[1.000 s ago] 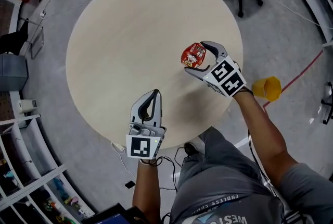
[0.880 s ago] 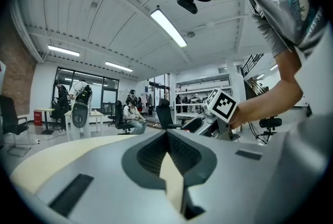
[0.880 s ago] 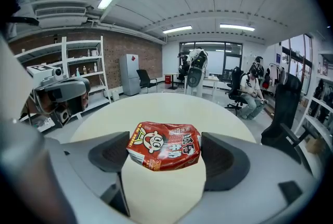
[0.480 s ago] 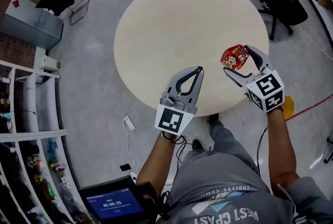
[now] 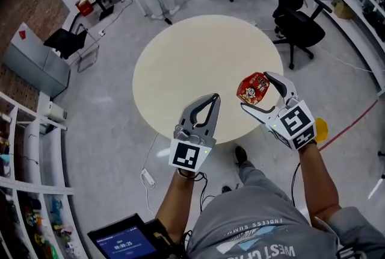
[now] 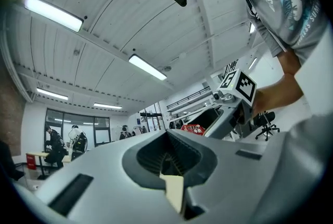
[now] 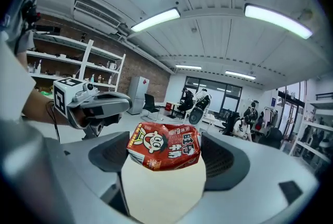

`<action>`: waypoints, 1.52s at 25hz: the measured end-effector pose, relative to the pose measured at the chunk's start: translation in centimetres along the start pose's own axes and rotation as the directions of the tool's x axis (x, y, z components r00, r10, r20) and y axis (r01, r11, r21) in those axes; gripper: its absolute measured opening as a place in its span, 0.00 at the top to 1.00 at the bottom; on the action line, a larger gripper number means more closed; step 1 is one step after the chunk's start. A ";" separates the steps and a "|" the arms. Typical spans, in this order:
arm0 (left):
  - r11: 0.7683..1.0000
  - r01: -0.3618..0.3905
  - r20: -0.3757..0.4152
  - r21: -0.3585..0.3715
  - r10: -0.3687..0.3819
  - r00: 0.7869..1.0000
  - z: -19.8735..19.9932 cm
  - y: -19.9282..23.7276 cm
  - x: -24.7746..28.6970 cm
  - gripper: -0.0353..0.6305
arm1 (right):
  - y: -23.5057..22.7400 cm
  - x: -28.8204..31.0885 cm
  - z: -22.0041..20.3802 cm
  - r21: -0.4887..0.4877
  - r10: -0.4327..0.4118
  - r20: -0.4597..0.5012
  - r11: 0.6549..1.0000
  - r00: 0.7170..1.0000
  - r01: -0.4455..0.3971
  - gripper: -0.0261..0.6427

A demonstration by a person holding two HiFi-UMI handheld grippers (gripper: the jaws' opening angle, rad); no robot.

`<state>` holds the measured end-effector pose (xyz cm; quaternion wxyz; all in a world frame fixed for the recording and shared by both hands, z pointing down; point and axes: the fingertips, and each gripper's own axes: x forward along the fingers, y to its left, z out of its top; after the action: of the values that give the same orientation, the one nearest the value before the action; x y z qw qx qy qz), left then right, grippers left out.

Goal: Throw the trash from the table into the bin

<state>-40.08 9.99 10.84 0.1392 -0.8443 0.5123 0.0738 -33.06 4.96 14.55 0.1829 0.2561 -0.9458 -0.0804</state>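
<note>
A crumpled red snack packet (image 5: 253, 88) is clamped in my right gripper (image 5: 256, 91), held in the air off the near right edge of the round beige table (image 5: 198, 59). In the right gripper view the packet (image 7: 165, 146) fills the gap between the jaws of that gripper (image 7: 165, 154). My left gripper (image 5: 211, 98) hovers over the table's near edge, shut, with nothing in it; its jaws meet in the left gripper view (image 6: 168, 136). A yellow bin (image 5: 322, 130) stands on the floor, partly hidden behind the right gripper.
Black office chairs (image 5: 299, 21) stand right of the table. A grey cabinet (image 5: 33, 60) and shelves (image 5: 24, 191) line the left. A power strip with cable (image 5: 146, 177) lies on the floor near the table. A screen (image 5: 125, 243) sits at bottom left.
The head view has swung up and back, showing more of the room. Both grippers have drawn off the table toward its near edge, and the right one still holds the packet.
</note>
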 end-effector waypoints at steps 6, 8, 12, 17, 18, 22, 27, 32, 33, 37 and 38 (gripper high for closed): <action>0.997 0.080 0.034 0.003 -0.080 0.996 2.7 -3.9 -0.6 0.90 | 1.7 -6.0 1.9 -0.032 -0.078 0.021 0.996 0.997 0.079 0.30; 0.994 0.108 0.038 -0.002 -0.107 0.993 2.9 -5.5 -0.5 0.90 | 1.9 -7.7 1.5 -0.031 -0.104 0.017 0.994 0.994 0.105 0.30; 0.984 0.179 0.046 -0.020 -0.178 0.983 3.0 -10.3 2.5 0.90 | -0.4 -12.6 -0.1 -0.014 -0.169 0.003 0.985 0.986 0.169 0.30; 0.961 0.270 0.034 -0.057 -0.269 0.963 1.6 -13.2 6.4 0.90 | -3.7 -15.5 -2.3 0.032 -0.253 -0.022 0.967 0.967 0.254 0.30; 0.954 0.293 0.030 -0.063 -0.292 0.956 0.9 -13.4 6.9 0.90 | -4.1 -15.5 -2.9 0.045 -0.273 -0.030 0.961 0.962 0.274 0.30; 0.913 0.398 0.019 -0.083 -0.398 0.917 -2.2 -18.9 11.4 0.90 | -7.5 -19.6 -8.2 0.104 -0.350 -0.075 0.929 0.934 0.356 0.30; 0.839 0.528 -0.003 -0.128 -0.533 0.846 -6.5 -32.4 20.6 0.90 | -15.4 -29.4 -19.2 0.191 -0.424 -0.163 0.872 0.891 0.450 0.30; 0.748 0.636 -0.037 -0.191 -0.653 0.757 -13.3 -43.3 27.5 0.90 | -21.4 -35.4 -30.4 0.284 -0.470 -0.249 0.800 0.847 0.528 0.30; 0.730 0.651 -0.049 -0.209 -0.673 0.738 -14.9 -45.9 29.0 0.90 | -22.7 -36.9 -33.1 0.304 -0.474 -0.267 0.785 0.839 0.540 0.30; 0.660 0.695 -0.099 -0.284 -0.741 0.664 -22.0 -56.3 35.2 0.90 | -28.1 -42.9 -43.9 0.381 -0.478 -0.341 0.717 0.810 0.584 0.30; 0.647 0.700 -0.107 -0.301 -0.753 0.650 -23.9 -58.4 36.7 0.90 | -29.5 -43.7 -46.5 0.392 -0.477 -0.355 0.705 0.804 0.591 0.30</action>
<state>28.24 -2.90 33.10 -0.0011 -0.9915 0.1277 -0.0241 33.41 -0.50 36.82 0.1881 0.5650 -0.7913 0.1389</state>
